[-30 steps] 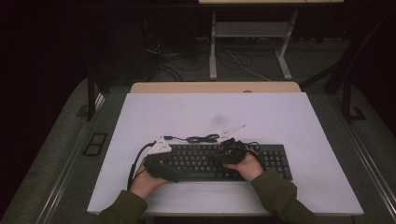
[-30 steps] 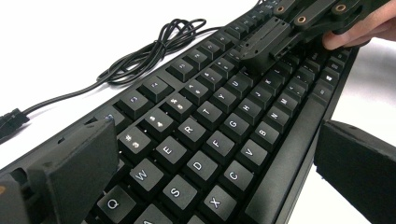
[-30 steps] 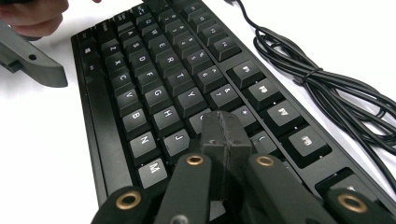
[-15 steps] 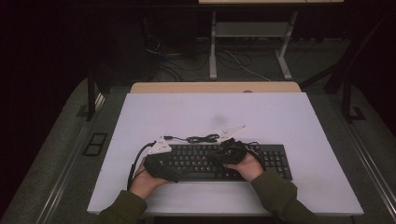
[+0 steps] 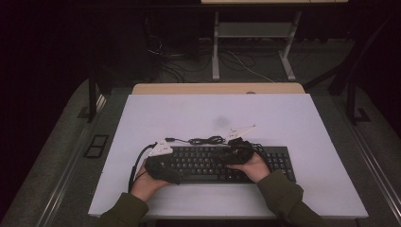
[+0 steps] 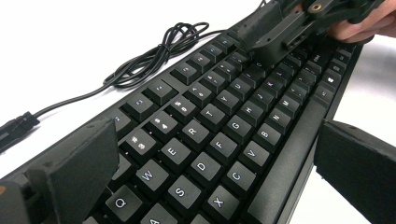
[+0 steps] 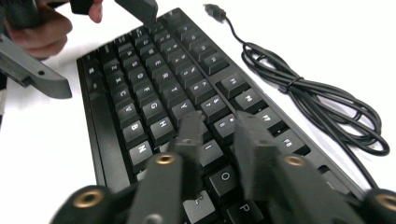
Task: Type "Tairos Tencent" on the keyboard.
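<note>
Keyboard (image 5: 227,163): right claw (image 7: 219,135), jaws just parted, over its keys; left claw (image 6: 210,154) open astride it; typing underway.

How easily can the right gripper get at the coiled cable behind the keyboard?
Probably yes. The right gripper hovers over the keyboard, jaws slightly apart with nothing between them, and the cable lies just beyond on bare table, nothing between.

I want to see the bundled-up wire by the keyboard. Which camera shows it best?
The right gripper view: the cable lies close and sharp, loops and plug end visible. The left gripper view shows the coil farther off. The high view shows a tiny tangle behind the keyboard.
</note>
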{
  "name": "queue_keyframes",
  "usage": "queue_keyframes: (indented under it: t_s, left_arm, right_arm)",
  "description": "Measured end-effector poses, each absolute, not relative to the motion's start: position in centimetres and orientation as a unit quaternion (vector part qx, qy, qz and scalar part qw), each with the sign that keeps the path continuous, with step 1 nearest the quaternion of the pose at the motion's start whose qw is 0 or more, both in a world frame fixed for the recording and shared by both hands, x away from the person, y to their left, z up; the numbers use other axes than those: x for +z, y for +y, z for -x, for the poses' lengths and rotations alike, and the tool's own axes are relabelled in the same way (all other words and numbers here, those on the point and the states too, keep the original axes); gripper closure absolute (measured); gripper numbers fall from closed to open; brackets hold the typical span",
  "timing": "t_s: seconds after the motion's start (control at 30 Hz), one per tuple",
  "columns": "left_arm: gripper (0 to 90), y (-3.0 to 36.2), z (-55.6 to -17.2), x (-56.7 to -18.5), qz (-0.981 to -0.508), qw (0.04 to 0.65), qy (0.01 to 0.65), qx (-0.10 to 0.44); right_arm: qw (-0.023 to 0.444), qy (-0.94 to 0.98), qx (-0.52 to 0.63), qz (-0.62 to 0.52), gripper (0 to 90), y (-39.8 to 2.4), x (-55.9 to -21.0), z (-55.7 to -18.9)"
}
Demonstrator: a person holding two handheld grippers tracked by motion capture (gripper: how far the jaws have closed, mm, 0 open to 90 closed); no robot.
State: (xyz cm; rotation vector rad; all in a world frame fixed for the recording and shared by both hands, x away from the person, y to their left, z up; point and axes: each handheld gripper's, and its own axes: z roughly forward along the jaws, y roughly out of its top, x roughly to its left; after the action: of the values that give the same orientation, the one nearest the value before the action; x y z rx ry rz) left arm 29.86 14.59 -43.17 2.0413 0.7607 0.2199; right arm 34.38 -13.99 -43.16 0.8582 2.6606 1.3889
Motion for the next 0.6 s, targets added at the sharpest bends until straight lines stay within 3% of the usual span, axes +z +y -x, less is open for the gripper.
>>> queue_keyframes:
  t_s: [0.07,0.1,0.13,0.27,0.6]
  left_arm:
    - [0.0,14.61,-29.84,-43.12,-0.828,0.460,0.309,0.089]
    - [0.0,14.62,-29.82,-43.11,-0.827,0.461,0.311,0.089]
    - [0.0,14.62,-29.80,-43.09,-0.826,0.461,0.312,0.089]
    - [0.0,14.67,-29.81,-42.97,-0.826,0.461,0.312,0.090]
    - [1.2,14.60,-30.11,-42.62,-0.822,0.467,0.312,0.096]
  right_arm:
    - [0.007,0.847,0.452,-0.279,59.6,-14.21,-43.11,-34.47]
    - [0.005,0.844,0.457,-0.281,52.2,-14.38,-43.13,-34.58]
    - [0.005,0.844,0.457,-0.281,52.2,-14.38,-43.13,-34.58]
    - [0.015,0.839,0.462,-0.289,38.6,-14.64,-43.14,-34.72]
    - [0.027,0.830,0.477,-0.287,27.5,-14.98,-43.05,-34.75]
